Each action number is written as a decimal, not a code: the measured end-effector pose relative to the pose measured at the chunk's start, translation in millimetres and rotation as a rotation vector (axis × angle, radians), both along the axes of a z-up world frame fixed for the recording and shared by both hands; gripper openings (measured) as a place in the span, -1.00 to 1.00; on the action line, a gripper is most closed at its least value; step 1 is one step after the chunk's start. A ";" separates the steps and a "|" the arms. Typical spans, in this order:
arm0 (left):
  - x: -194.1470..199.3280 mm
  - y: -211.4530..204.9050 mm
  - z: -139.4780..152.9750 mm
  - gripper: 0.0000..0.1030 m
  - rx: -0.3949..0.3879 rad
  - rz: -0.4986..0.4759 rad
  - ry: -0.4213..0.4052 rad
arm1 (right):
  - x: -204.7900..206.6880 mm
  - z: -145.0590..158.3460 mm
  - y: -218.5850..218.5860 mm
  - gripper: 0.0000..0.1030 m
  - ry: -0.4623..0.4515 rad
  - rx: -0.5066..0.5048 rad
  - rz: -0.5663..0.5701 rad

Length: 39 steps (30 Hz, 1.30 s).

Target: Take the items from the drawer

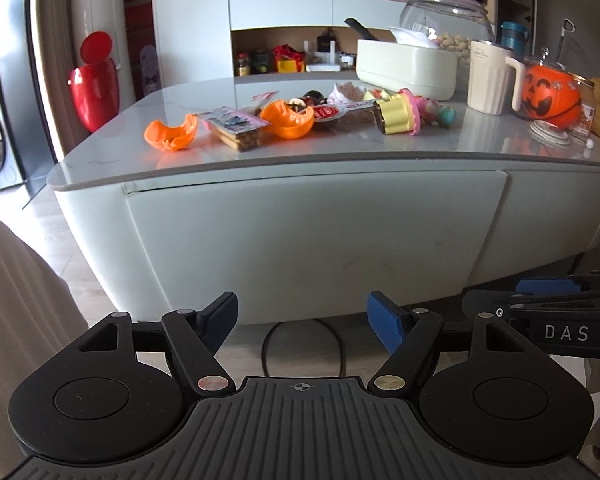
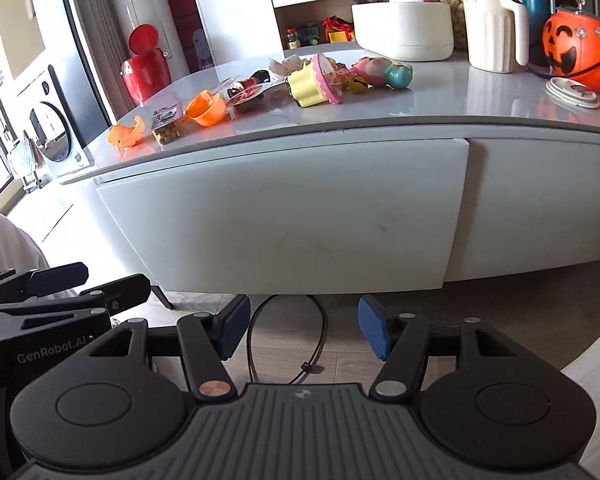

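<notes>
The white drawer front [image 1: 312,236] [image 2: 284,216] of the low table is pushed in, flush under the grey tabletop [image 1: 340,148] [image 2: 380,108]. On the top lie two orange shell halves [image 1: 172,132] [image 2: 206,109], a snack packet [image 1: 238,128] [image 2: 167,124], a yellow and pink cupcake toy [image 1: 396,114] [image 2: 314,82] and a pink doll [image 2: 380,70]. My left gripper [image 1: 302,322] hangs open, low in front of the drawer, holding nothing. My right gripper [image 2: 302,326] is open too, beside it, also empty.
A white tub [image 1: 406,66], a cream jug [image 1: 490,78], a glass jar of nuts [image 1: 448,12] and an orange pumpkin bucket [image 1: 550,96] [image 2: 578,54] stand at the table's back right. A red bin [image 1: 94,88] stands left. A black cable [image 1: 304,344] [image 2: 288,340] loops on the floor.
</notes>
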State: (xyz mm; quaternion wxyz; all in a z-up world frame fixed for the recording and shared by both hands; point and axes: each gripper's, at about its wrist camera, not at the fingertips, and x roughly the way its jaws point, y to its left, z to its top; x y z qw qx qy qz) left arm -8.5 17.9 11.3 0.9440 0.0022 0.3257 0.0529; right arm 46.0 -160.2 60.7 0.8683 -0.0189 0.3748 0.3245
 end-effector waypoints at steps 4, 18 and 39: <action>1.3 -2.1 -3.1 0.50 0.003 -0.009 0.017 | -4.8 -0.1 2.6 0.18 -0.021 -0.016 0.017; 4.9 3.1 -6.5 0.50 -0.021 0.010 0.037 | -2.9 -1.2 1.4 0.17 -0.014 -0.024 0.009; 3.9 0.7 -7.1 0.50 -0.012 0.017 0.040 | -2.8 -1.6 1.2 0.18 -0.005 -0.023 0.013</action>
